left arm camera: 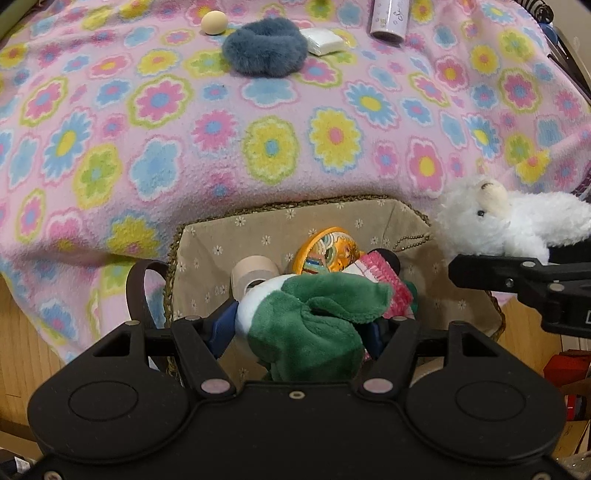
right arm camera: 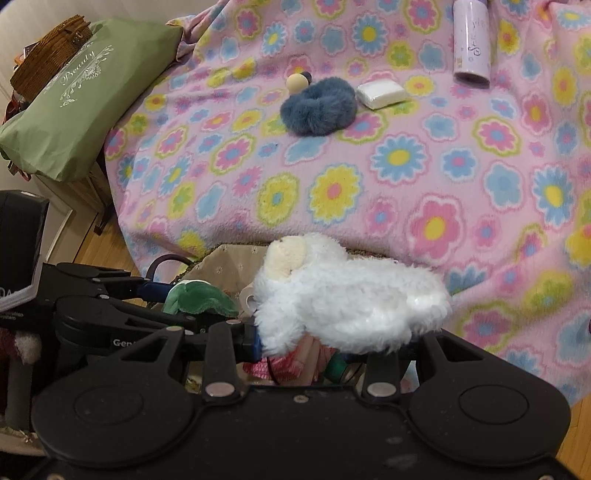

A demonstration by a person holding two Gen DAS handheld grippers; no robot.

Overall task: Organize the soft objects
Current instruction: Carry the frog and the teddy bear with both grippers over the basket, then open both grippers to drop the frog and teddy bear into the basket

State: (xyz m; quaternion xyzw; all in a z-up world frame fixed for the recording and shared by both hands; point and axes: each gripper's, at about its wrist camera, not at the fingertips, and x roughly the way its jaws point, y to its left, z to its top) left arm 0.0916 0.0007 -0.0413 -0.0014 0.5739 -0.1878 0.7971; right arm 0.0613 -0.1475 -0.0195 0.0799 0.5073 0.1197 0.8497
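Note:
My left gripper (left arm camera: 299,328) is shut on a green and white plush toy (left arm camera: 314,325) and holds it above a fabric-lined woven basket (left arm camera: 207,240) at the near edge of the flowered blanket. My right gripper (right arm camera: 332,339) is shut on a white plush bear (right arm camera: 347,291) and holds it over the same basket (right arm camera: 229,258); the bear also shows at the right of the left wrist view (left arm camera: 506,221). A blue furry scrunchie (left arm camera: 266,48) lies far back on the blanket, also seen in the right wrist view (right arm camera: 317,105).
The basket holds a roll of tape (left arm camera: 253,275), an orange round item (left arm camera: 328,251) and a pink knit piece (left arm camera: 384,269). On the blanket lie a beige ball (left arm camera: 213,23), a white packet (left arm camera: 322,40) and a lilac bottle (right arm camera: 472,40). A green bag (right arm camera: 77,99) stands left.

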